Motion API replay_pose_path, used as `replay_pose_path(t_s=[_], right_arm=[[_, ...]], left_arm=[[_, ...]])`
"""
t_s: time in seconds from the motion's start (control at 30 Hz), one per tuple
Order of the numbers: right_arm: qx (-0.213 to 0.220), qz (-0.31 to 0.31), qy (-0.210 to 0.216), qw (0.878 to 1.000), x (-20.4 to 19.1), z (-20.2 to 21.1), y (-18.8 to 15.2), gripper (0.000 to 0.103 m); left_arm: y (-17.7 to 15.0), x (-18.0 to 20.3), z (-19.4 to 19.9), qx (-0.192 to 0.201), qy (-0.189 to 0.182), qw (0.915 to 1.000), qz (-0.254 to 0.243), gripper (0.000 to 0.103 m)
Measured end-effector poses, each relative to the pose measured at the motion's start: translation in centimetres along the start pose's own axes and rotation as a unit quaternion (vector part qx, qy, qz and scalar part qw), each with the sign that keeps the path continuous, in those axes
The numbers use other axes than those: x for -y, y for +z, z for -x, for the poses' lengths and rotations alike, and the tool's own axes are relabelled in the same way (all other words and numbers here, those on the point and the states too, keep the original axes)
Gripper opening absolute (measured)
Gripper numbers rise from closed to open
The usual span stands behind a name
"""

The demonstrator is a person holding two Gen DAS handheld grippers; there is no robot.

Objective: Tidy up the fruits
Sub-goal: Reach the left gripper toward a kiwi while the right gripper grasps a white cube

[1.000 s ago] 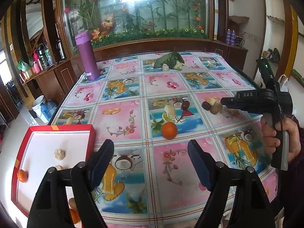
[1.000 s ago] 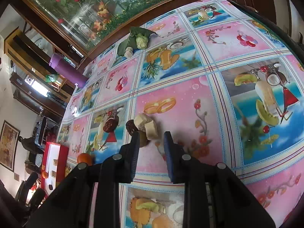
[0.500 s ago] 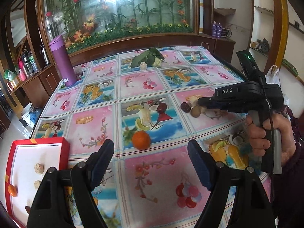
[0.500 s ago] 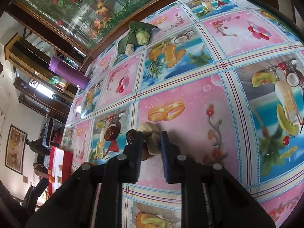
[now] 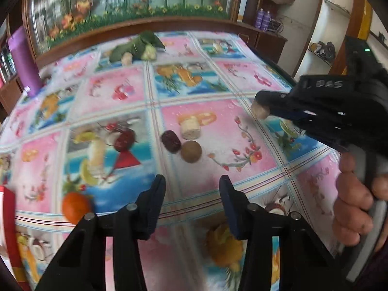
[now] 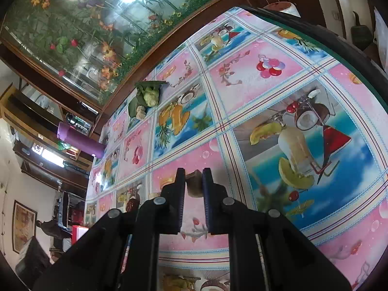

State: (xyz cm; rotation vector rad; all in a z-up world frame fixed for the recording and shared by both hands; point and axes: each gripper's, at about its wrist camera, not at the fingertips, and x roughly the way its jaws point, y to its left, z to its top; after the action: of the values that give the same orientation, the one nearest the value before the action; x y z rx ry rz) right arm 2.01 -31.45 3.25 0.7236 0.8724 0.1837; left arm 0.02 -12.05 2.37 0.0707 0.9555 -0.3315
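1. Right hand-held gripper (image 6: 194, 181): jaws clamped on a pale tan fruit piece (image 6: 194, 184), carried clear of the surface (image 5: 242, 77). In the left wrist view the same piece (image 5: 259, 111) juts from the tip of that gripper (image 5: 263, 106), held in the person's right hand (image 5: 356, 201).

2. Left hand-held gripper (image 5: 191, 194): jaws spread well apart, nothing between them, hovering above the surface and pointed toward the loose fruit.

3. Loose fruit cluster, straight ahead of the left hand-held gripper and a little beyond its fingertips:
   - round brown fruit (image 5: 191, 151), nearest, almost on the gripper's centre line;
   - dark red date (image 5: 171, 141), touching or just beside the brown fruit, on its left;
   - pale cylindrical piece (image 5: 191, 128), just behind both, long axis running roughly left to right.

4. Orange (image 5: 75, 206): off to the left of the left hand-held gripper, near the red tray edge (image 5: 7, 218) at the frame's left border.

5. Red tray, right wrist view (image 6: 81, 232): far to the left and behind the right hand-held gripper; judged to be the destination for the held piece, so the carry runs leftward across the surface.

6. Judgement on reach: the left hand-held gripper is the nearer one to the cluster, and its opening looks wide enough for the brown fruit with a straight advance.

7. Background items: leafy vegetable bundle (image 5: 138, 46) and purple flask (image 5: 23, 63) at the far side, well apart from both grippers.
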Motion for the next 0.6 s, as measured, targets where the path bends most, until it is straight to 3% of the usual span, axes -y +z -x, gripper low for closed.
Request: replay_pose_path(t_s=[0.27, 0.6], right_arm=[[0.001, -0.010, 0.025, 1.000, 0.0, 0.5, 0.3, 0.015], [0.004, -0.012, 0.042, 0.999, -0.2, 0.7, 0.3, 0.015]], left_arm=[[1.3, 0.2, -2.1, -0.002, 0.012, 0.9996, 0.026, 0.027], [2.7, 0.6, -3.3, 0.015, 0.022, 0.9993, 0.028, 0.021]])
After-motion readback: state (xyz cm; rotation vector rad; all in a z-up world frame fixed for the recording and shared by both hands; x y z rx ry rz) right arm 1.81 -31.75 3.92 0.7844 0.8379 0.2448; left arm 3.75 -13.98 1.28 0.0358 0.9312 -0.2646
